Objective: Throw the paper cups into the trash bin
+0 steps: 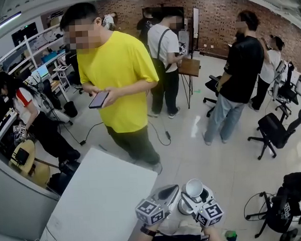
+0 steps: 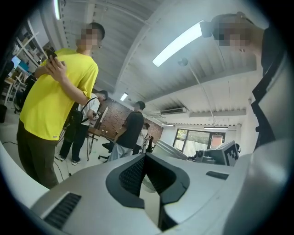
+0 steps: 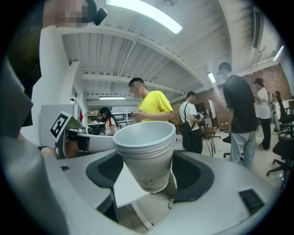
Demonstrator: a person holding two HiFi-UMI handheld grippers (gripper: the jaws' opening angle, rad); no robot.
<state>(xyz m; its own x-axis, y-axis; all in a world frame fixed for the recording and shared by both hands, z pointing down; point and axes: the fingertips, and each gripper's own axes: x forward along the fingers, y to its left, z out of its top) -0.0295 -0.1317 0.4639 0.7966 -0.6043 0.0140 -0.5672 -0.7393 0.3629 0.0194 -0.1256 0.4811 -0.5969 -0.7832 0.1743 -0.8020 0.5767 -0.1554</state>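
A stack of white paper cups [image 1: 194,187] stands upright, mouth up, between the jaws of my right gripper [image 1: 193,200] at the bottom of the head view. In the right gripper view the paper cups [image 3: 147,151] fill the centre, and the dark pads [image 3: 195,176] of the right gripper [image 3: 149,179] press on the lower wall from both sides. My left gripper [image 1: 170,193] is just left of it, close to my body, its jaws together with nothing between them. In its own view the left gripper [image 2: 146,158] points up toward the ceiling. No trash bin shows in any view.
A white table [image 1: 104,205] lies just left of my grippers. A person in a yellow shirt [image 1: 118,84] stands at its far edge holding a phone. Other people stand further back near a small wooden table [image 1: 190,67]. Black office chairs [image 1: 277,131] are on the right.
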